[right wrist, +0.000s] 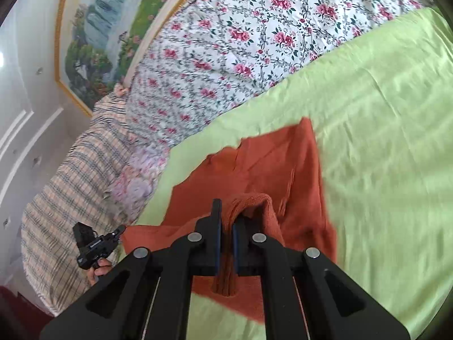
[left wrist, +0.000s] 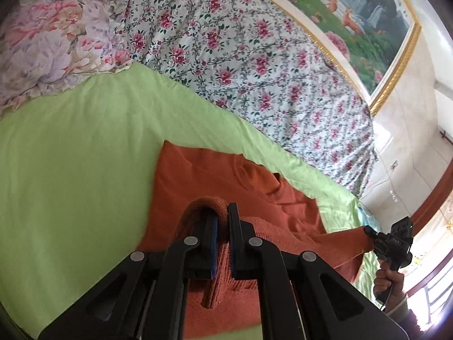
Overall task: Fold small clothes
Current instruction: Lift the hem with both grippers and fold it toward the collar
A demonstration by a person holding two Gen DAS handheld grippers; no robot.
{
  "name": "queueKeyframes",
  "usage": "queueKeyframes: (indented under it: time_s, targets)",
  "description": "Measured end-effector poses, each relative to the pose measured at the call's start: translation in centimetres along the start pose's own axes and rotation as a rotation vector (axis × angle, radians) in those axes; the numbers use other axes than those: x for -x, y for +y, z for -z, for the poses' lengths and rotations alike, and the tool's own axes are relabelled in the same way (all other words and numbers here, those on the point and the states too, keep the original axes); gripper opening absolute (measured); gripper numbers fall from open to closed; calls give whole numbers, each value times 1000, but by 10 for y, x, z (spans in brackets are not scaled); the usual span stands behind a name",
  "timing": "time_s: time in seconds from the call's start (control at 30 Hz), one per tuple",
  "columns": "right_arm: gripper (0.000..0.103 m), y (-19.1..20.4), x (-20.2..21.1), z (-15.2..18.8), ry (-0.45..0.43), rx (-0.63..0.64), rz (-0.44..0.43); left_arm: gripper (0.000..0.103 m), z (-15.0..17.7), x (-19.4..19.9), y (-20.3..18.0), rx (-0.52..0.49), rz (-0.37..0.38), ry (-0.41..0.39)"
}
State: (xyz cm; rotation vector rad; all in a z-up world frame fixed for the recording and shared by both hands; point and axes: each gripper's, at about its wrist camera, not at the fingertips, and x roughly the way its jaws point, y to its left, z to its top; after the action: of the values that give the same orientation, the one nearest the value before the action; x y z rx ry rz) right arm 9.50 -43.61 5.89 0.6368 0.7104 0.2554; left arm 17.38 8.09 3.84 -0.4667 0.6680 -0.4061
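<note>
An orange knitted sweater (left wrist: 226, 181) lies on a light green sheet (left wrist: 70, 147) on a bed. My left gripper (left wrist: 223, 221) is shut on a bunched edge of the sweater and holds it raised. My right gripper (right wrist: 226, 221) is shut on another bunched edge of the sweater (right wrist: 271, 164) and also holds it raised. The cloth stretches between the two grippers. The right gripper also shows in the left wrist view (left wrist: 371, 233) at the right, gripping the sweater's corner. The left gripper also shows in the right wrist view (right wrist: 119, 231) at the left.
A floral quilt (left wrist: 240, 45) lies behind the green sheet (right wrist: 382, 141). A pink flowered pillow (left wrist: 48, 48) and a plaid cover (right wrist: 70, 187) lie at the bed's head. A gold-framed landscape painting (left wrist: 362, 14) hangs on the white wall.
</note>
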Motion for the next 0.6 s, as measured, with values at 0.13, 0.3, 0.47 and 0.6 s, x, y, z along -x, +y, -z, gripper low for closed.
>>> queueKeyframes:
  time_s: [0.13, 0.3, 0.47, 0.6]
  targets:
    - [7, -17, -37, -31, -1, -21, 27, 4, -24, -39, 16, 19, -21, 19]
    - [7, -42, -84, -46, 49, -39, 106, 4, -36, -89, 41, 48, -63, 78]
    - [8, -59, -118, -46, 114, -43, 224, 6, -33, -130, 58, 61, -129, 152]
    - [17, -62, -116, -41, 139, -65, 262, 15, -24, -126, 62, 92, -117, 194]
